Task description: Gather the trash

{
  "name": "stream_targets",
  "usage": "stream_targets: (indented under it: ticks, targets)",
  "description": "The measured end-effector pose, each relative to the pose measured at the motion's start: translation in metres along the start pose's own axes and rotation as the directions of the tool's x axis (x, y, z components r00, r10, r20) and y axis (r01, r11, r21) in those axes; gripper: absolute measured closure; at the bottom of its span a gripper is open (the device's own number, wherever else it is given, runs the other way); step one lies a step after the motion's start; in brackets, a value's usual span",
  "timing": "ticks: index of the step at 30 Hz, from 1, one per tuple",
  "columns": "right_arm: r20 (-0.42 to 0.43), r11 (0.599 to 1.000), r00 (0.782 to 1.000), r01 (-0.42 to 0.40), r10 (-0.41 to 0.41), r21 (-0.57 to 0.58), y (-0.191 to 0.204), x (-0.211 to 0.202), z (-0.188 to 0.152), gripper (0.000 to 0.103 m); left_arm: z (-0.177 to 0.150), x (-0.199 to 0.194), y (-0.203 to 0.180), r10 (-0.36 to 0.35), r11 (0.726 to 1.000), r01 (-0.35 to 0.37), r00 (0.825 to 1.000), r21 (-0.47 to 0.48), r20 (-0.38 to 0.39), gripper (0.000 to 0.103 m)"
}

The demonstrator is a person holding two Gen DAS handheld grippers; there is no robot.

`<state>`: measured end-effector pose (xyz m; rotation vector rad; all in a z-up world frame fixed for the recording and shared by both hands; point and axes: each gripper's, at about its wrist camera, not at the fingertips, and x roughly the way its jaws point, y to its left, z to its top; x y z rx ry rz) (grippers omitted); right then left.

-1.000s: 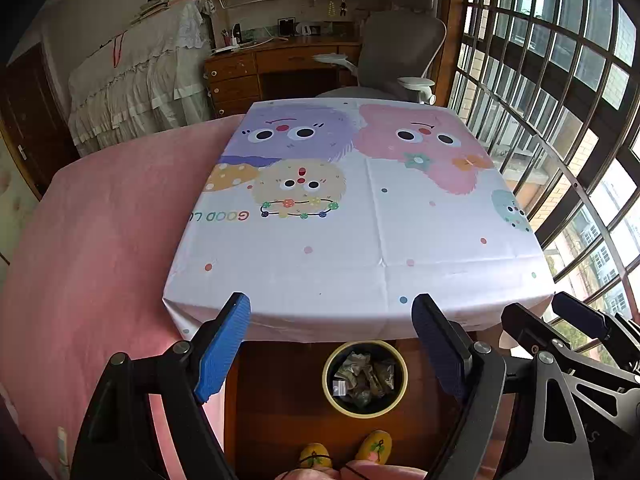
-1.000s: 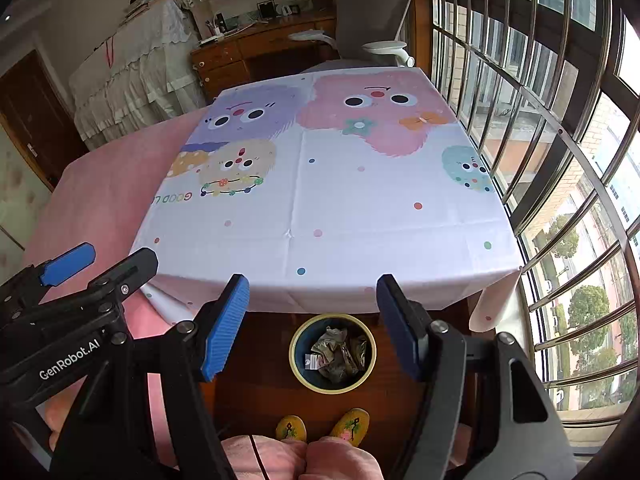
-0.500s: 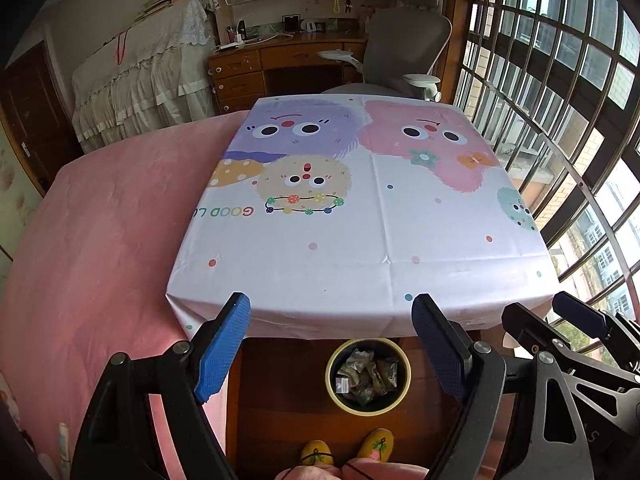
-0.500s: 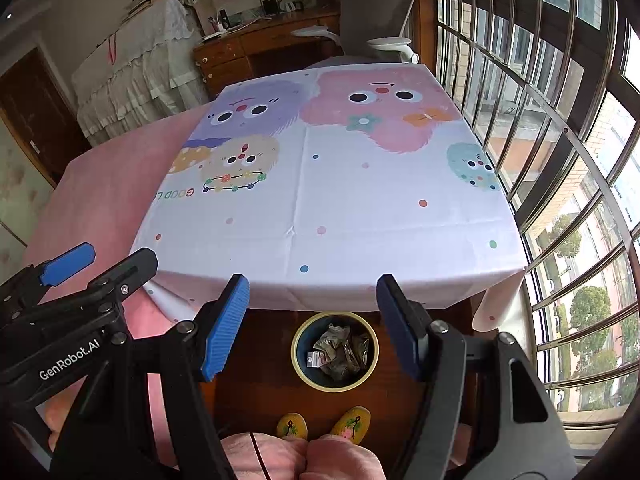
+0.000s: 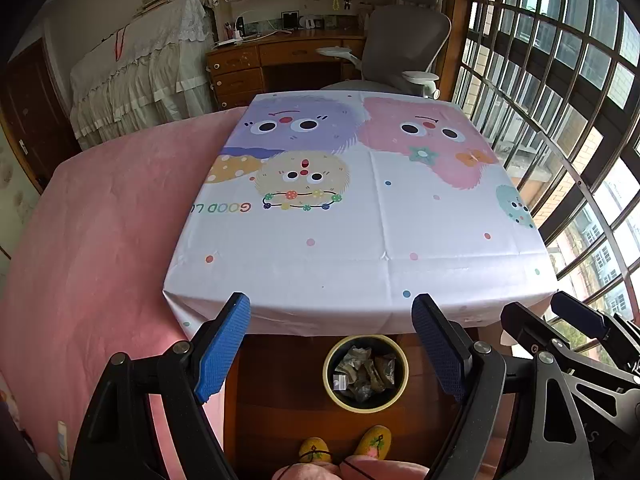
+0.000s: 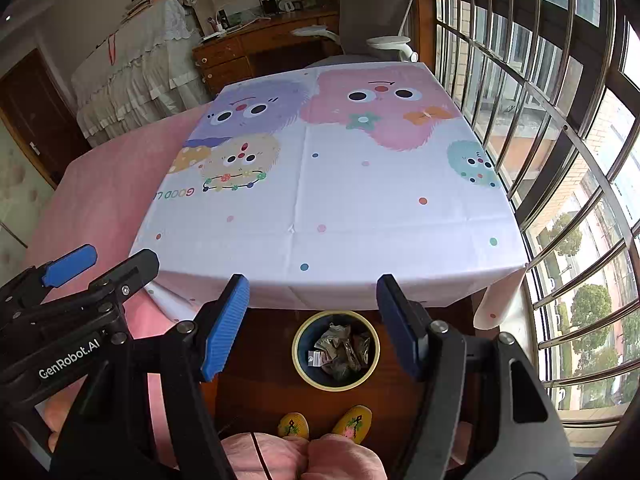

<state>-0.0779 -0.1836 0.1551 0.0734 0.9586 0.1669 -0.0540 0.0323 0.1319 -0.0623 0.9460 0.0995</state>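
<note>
Both of my tools are hanging side by side above the near edge of the table. My left gripper [image 5: 331, 344] is standing with its blue pads spread wide, nothing between them. My right gripper [image 6: 313, 322] is likewise gaping wide and carrying nothing; I am also seeing it at the right margin of the left wrist view, and the left one at the left margin of the right wrist view.

Directly below, between the fingers in both views, a round bin [image 5: 404, 376] with a pale yellow rim is sitting on the dark wooden floor, just in front of the table. Crumpled trash [image 5: 366, 372] is lying inside it, wrappers in grey and brown.

I am finding the cartoon tablecloth [image 5: 360, 232] lying flat over the table, its front hem draping down just above the bin. A pink bedspread [image 5: 100, 220] is lying beside the table on its left. My yellow slippers [image 6: 324, 424] are showing just below the bin.
</note>
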Motion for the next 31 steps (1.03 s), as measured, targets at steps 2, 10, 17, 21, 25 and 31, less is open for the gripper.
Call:
stream_targets:
  ticks: [2, 10, 17, 21, 25, 31]
  targets:
    - [-0.001, 1.0, 1.0, -0.001, 0.001, 0.0, -0.0003, 0.0014, -0.0008, 0.04, -0.0008, -0.0003, -0.0002, 0.001, 1.0, -0.001, 1.0, -0.001, 0.0, 0.019]
    - [-0.003, 1.0, 1.0, -0.004, 0.004, 0.0, -0.0013, 0.0045, -0.0024, 0.04, -0.0003, -0.0005, -0.0012, 0.002, 1.0, -0.002, 1.0, -0.004, 0.0, 0.019]
    - [-0.005, 1.0, 1.0, -0.004, 0.004, 0.001, -0.0017, 0.0037, -0.0017, 0.04, 0.0, -0.0003, -0.0006, 0.002, 1.0, -0.002, 1.0, -0.002, -0.002, 0.019]
    - [-0.005, 1.0, 1.0, -0.005, 0.005, 0.002, -0.0016, 0.0044, -0.0031, 0.04, 0.0006, -0.0004, -0.0007, 0.001, 1.0, -0.001, 1.0, -0.003, -0.001, 0.019]
    - [-0.008, 1.0, 1.0, -0.005, 0.005, 0.001, -0.002, 0.0049, -0.0031, 0.04, 0.0006, -0.0002, -0.001, 0.001, 1.0, -0.001, 1.0, -0.003, -0.004, 0.019]
    - [-0.009, 1.0, 1.0, -0.005, 0.005, 0.003, -0.0017, 0.0058, -0.0053, 0.04, -0.0074, 0.0014, -0.0003, 0.002, 1.0, -0.002, 1.0, -0.001, -0.01, 0.019]
